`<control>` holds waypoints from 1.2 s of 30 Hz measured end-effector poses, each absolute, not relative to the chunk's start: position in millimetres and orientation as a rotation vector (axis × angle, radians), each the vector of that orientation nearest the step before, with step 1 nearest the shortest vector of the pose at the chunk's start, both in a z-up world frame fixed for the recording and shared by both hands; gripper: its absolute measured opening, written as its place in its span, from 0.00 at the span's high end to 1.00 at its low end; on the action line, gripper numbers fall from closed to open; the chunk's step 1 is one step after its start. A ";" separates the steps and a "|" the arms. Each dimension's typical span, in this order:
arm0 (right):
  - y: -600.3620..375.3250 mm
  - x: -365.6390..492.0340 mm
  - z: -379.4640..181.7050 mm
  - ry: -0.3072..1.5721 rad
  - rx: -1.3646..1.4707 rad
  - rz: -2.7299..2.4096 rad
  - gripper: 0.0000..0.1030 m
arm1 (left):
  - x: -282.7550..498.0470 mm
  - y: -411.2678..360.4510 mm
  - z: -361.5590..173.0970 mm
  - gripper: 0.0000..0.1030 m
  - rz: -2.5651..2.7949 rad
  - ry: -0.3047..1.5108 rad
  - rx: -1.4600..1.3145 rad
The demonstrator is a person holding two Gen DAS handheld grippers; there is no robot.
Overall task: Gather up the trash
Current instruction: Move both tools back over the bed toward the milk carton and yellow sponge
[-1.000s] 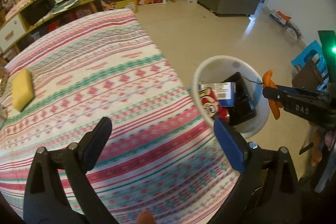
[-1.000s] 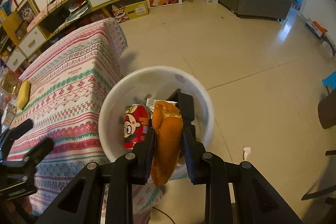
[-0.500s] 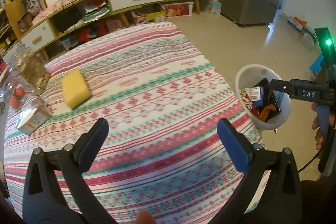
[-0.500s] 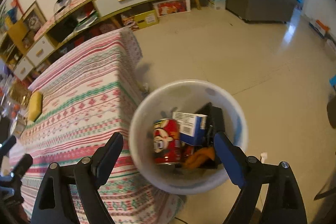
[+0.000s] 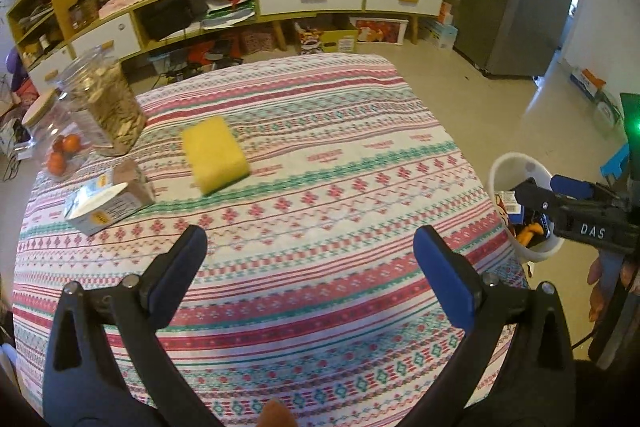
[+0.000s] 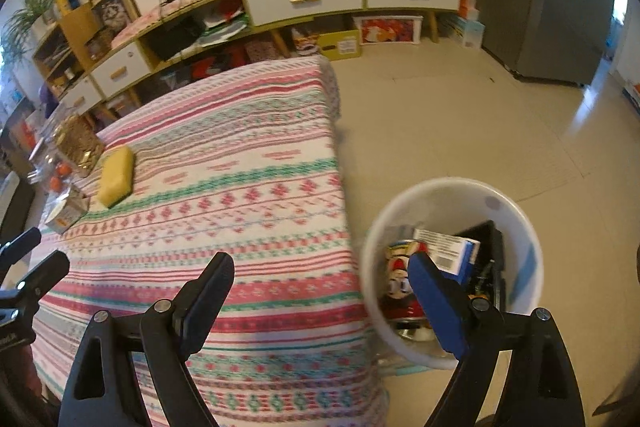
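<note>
Hovering over the striped cloth of the surface (image 5: 320,187), the left hand-held gripper (image 5: 310,259) has its jaws spread wide with only cloth showing between them. Right hand-held gripper (image 6: 320,291): jaws spread, one over the cloth edge and the other over the bin, nothing pinched; they have just been opening.

White bin (image 6: 516,211) stands on the floor just beside the surface's edge. Inside it: a red can with a cartoon face (image 6: 398,275), a white-and-blue box (image 6: 448,251), a black item behind them that is hard to make out. An orange piece (image 5: 528,233) shows low in the bin in the left wrist view only; in the right wrist view that spot is covered by the blue pad.

Farther across the cloth: yellow sponge (image 5: 214,153), a small carton (image 5: 108,203) lying on its side, print unreadable. At the far left edge a clear jar of pale pieces (image 5: 104,103), and blurred orange fruits (image 5: 60,151) behind clear packaging.

A fingertip shows cut off at the bottom of the left wrist view, and part of a hand (image 5: 600,287) grips the right tool's handle.
</note>
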State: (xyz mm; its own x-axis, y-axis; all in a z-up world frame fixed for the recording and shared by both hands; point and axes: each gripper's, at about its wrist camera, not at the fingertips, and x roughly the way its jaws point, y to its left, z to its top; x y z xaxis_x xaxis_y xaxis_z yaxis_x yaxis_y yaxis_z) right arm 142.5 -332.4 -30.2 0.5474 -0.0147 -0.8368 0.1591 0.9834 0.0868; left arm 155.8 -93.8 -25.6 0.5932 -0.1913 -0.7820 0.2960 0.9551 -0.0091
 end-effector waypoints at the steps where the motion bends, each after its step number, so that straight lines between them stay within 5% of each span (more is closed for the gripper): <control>1: -327.0 143.9 -29.6 0.983 0.155 -0.096 0.13 | 156.3 -90.6 -25.3 0.01 -0.279 0.892 0.123; 18: -270.2 167.8 -36.8 0.974 0.124 0.000 0.12 | 183.9 -13.8 -28.1 0.01 -0.146 0.907 0.078; 36: -209.9 217.1 -76.4 1.037 0.000 0.099 0.12 | 287.3 46.0 -72.6 0.01 -0.290 1.014 0.420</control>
State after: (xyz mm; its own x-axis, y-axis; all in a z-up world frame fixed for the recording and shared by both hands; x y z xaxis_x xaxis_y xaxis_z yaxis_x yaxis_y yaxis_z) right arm 217.1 -209.9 -76.4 0.5048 0.0823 -0.8593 -0.0821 0.9955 0.0471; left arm 287.3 46.0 -72.6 0.5008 -0.0409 -0.8646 0.4228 0.8831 0.2031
